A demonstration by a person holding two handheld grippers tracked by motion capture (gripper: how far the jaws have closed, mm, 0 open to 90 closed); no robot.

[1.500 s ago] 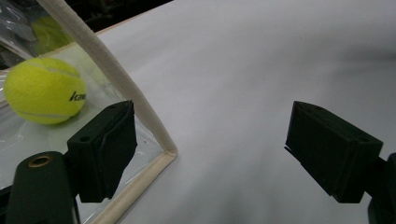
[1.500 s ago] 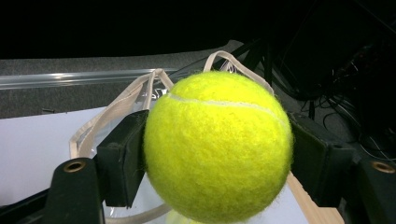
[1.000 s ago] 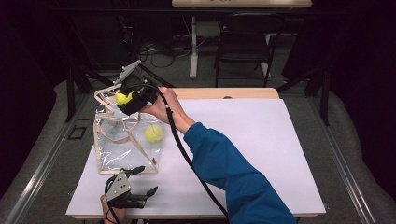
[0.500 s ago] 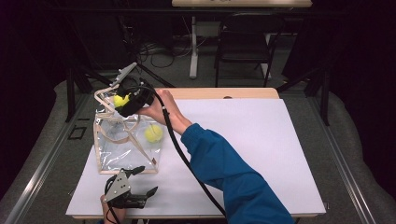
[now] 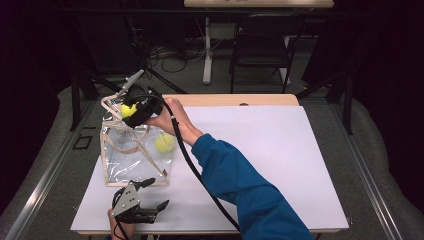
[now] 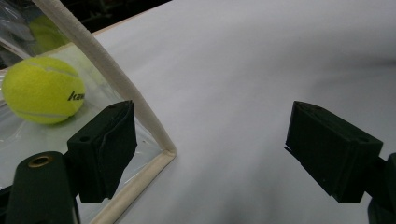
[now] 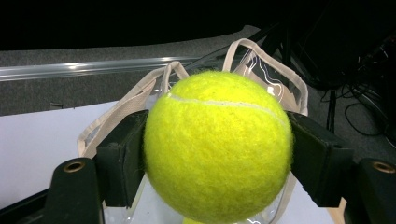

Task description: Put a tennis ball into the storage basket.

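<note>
A clear plastic bag (image 5: 134, 157) with cream trim stands at the table's left. One yellow tennis ball (image 5: 164, 142) lies inside it. My right gripper (image 5: 128, 110) hovers over the bag's open top, shut on a second tennis ball (image 7: 217, 144), with the bag's handles (image 7: 261, 56) just beyond it. My left gripper (image 5: 156, 194) rests near the front edge, just in front of the bag, open with nothing between its fingers. In the left gripper view the gripper (image 6: 210, 144) faces the bag's lower corner trim (image 6: 116, 79), and the inner ball (image 6: 43, 89) shows through the plastic.
A white sheet (image 5: 280, 150) covers the table to the right of the bag. The right gripper's black cable (image 5: 195, 170) trails across the sheet along the blue sleeve (image 5: 240, 185). A chair (image 5: 262, 50) and stands are behind the table.
The right gripper with its ball has edged slightly lower over the bag's mouth. The left gripper has stayed still.
</note>
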